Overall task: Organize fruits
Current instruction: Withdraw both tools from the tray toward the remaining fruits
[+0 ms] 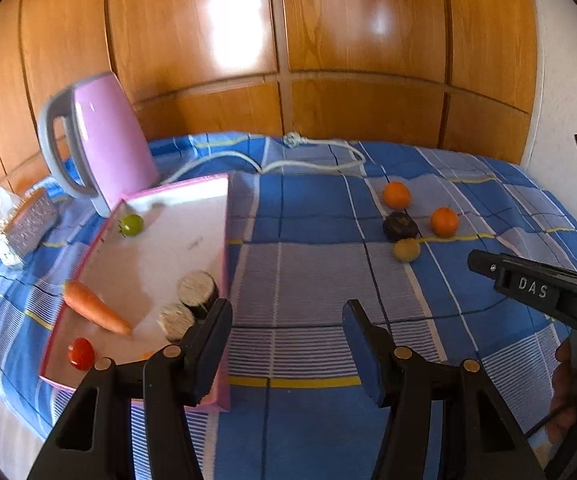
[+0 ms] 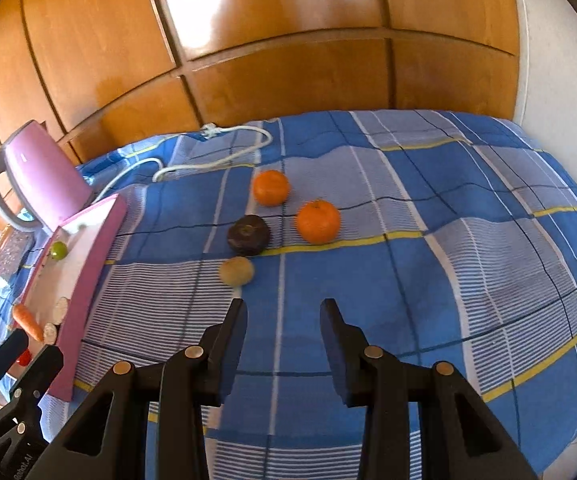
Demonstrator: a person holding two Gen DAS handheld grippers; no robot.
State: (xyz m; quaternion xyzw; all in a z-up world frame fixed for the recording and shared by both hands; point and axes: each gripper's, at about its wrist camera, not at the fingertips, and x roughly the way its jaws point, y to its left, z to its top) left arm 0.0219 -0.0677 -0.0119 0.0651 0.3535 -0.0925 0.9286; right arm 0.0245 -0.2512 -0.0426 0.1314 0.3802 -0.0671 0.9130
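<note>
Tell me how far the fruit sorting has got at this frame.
Partly done. The shallow pink tray already holds a green tomato, a carrot, a red tomato and two cut cylinders. Nothing is in hand: the left gripper and right gripper are both open. Two oranges, a dark purple round fruit and a small tan fruit remain on the blue checked cloth.

Glossy varnished wood panels [image 2: 288, 68]; matt checked cloth bedspread [image 2: 428, 280]; shiny pink plastic kettle [image 1: 108, 136]; matt pink cardboard-like tray [image 1: 224, 248]; smooth-skinned oranges [image 2: 318, 221]; matt black plastic gripper fingers [image 2: 232, 336].
</note>
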